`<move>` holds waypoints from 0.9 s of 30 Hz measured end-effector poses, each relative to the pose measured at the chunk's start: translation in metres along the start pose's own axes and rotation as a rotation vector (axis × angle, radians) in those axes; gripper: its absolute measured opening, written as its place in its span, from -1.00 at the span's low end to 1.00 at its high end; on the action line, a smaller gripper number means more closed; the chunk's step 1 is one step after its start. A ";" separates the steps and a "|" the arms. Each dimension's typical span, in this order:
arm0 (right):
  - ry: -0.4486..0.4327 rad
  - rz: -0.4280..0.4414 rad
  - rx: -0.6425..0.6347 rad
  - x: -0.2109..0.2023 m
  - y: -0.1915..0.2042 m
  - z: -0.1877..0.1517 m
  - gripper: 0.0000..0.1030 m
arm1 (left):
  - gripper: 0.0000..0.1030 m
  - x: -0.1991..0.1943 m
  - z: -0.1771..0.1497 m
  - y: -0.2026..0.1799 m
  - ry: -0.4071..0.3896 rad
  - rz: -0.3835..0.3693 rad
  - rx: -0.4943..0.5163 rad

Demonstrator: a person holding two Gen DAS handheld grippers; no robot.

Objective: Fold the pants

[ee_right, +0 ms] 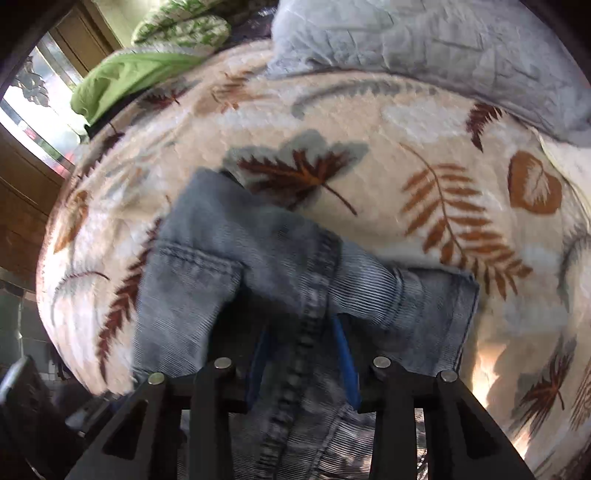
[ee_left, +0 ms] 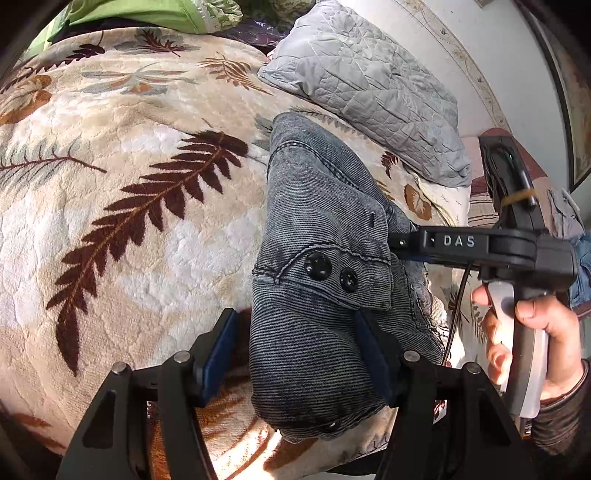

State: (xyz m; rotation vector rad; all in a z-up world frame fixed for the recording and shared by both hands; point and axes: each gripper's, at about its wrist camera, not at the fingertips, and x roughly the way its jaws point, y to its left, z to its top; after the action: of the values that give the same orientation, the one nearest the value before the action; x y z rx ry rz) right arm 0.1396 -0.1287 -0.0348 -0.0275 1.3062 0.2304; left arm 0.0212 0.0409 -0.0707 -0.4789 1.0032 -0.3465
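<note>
Grey-blue denim pants lie bunched in a folded bundle on a cream blanket with leaf prints; two black buttons show on a flap. My left gripper straddles the near end of the bundle. Its left pad stands off the cloth, so it is open. From the right, my right gripper, held by a person's hand, reaches into the bundle's side. In the blurred right wrist view, the pants drape over my right gripper, and a seamed fold runs between its blue pads, which pinch it.
A grey quilted pillow lies at the far side against a white headboard. Green bedding is piled at the far left. A window stands beyond the bed's left edge.
</note>
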 end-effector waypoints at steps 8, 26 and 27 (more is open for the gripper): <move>-0.244 0.142 0.119 -0.067 -0.032 -0.064 0.18 | 0.44 -0.028 -0.004 -0.015 -0.135 0.185 0.100; -0.223 0.152 0.109 -0.048 -0.034 -0.116 0.47 | 0.46 -0.025 -0.003 -0.020 -0.123 0.350 0.119; -0.249 0.156 0.106 -0.055 -0.033 -0.116 0.47 | 0.46 -0.025 -0.003 -0.021 -0.123 0.353 0.119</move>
State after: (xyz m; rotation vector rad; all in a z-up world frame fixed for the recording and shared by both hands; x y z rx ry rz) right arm 0.0217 -0.1869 -0.0162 0.1890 1.0710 0.2879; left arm 0.0048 0.0347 -0.0433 -0.2059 0.9215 -0.0584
